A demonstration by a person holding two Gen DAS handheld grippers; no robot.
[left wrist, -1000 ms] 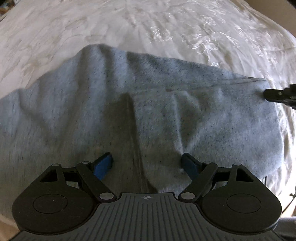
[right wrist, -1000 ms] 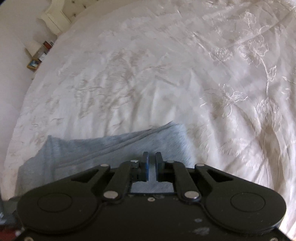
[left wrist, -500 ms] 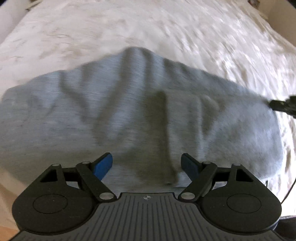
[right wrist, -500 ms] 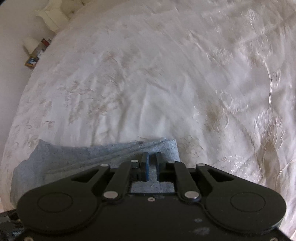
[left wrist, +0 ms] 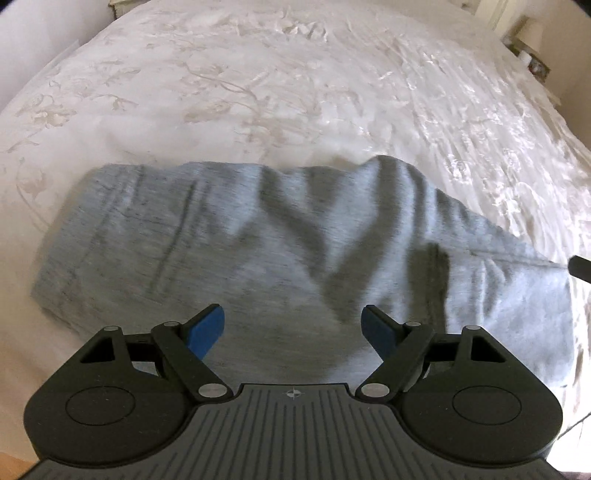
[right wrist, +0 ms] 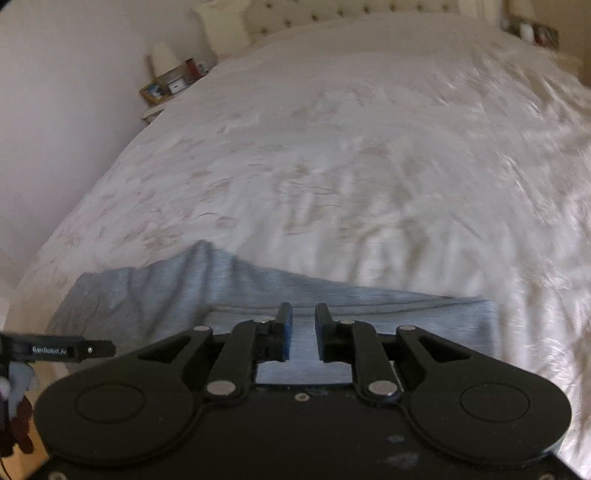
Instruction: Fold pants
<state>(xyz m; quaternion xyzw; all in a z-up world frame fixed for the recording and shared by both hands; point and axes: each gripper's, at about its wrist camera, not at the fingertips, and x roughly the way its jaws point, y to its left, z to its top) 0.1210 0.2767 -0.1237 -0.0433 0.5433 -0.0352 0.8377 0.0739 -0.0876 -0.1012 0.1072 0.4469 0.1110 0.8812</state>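
Observation:
Grey sweatpants (left wrist: 258, 251) lie folded and wrinkled across the near part of a white embroidered bedspread (left wrist: 277, 85). My left gripper (left wrist: 293, 319) hovers over their near edge, open wide with nothing between its blue pads. In the right wrist view the same pants (right wrist: 155, 295) stretch out to the left. My right gripper (right wrist: 303, 325) hangs above their near right end. Its jaws are opening, a narrow gap shows between the pads, and the cloth lies below them, not pinched. The right gripper's tip (left wrist: 581, 267) shows at the pants' right corner.
A nightstand (right wrist: 170, 83) with a lamp and framed pictures stands by the left wall, and a tufted headboard (right wrist: 332, 14) is at the far end. Another bedside shelf (left wrist: 532, 62) is at the far right. Wood floor (left wrist: 14, 458) shows below the bed's near edge.
The right jaws were shut on the pants' edge and have parted, letting it go. Both grippers have lifted and drawn back, so more of the bed and pants shows.

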